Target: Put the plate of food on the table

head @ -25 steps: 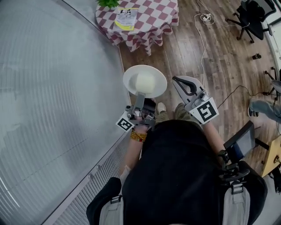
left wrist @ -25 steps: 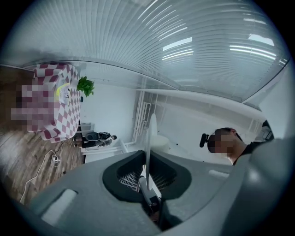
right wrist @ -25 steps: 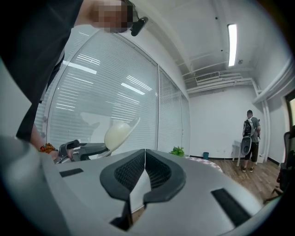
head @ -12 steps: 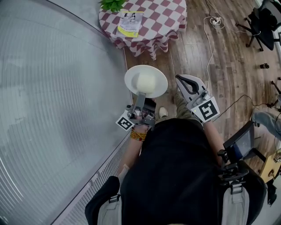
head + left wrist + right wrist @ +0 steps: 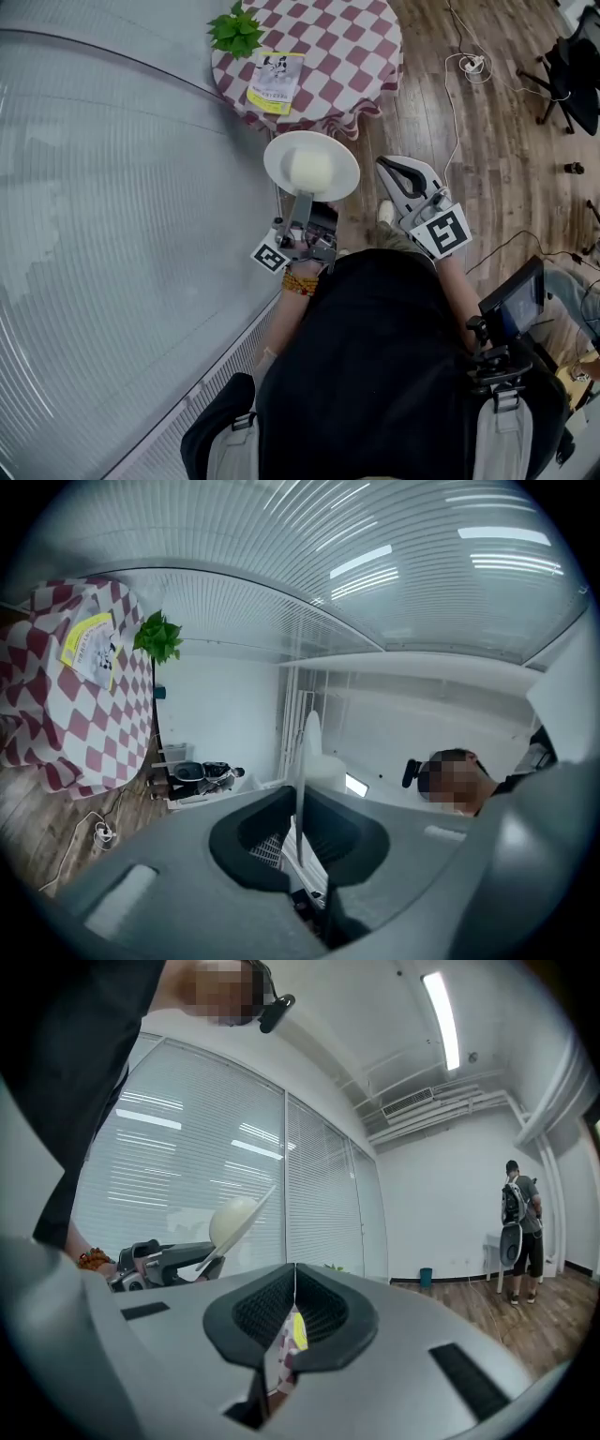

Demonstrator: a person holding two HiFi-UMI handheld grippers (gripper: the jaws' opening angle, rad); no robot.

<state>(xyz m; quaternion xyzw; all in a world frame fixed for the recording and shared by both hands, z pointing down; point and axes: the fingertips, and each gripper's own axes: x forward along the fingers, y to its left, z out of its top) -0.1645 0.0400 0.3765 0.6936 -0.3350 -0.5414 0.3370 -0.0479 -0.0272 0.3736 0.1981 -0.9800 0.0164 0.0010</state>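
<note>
While the left tool (image 5: pixel 302 199) clamps the near rim of the white plate (image 5: pixel 278 161), pale domed food (image 5: pixel 309 170) sits on it, mid-frame. Right tool (image 5: pixel 391 171) just right, jaws together, empty. Checked surface (image 5: pixel 347 47) directly beyond, upper centre.

Plate (image 5: pixel 276 161) nearer the table (image 5: pixel 349 45)

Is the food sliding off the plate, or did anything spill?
Nothing stands out. The left tool pinches the white plate by its rim, the pale food sits in the plate's middle, and no spill shows.
</note>
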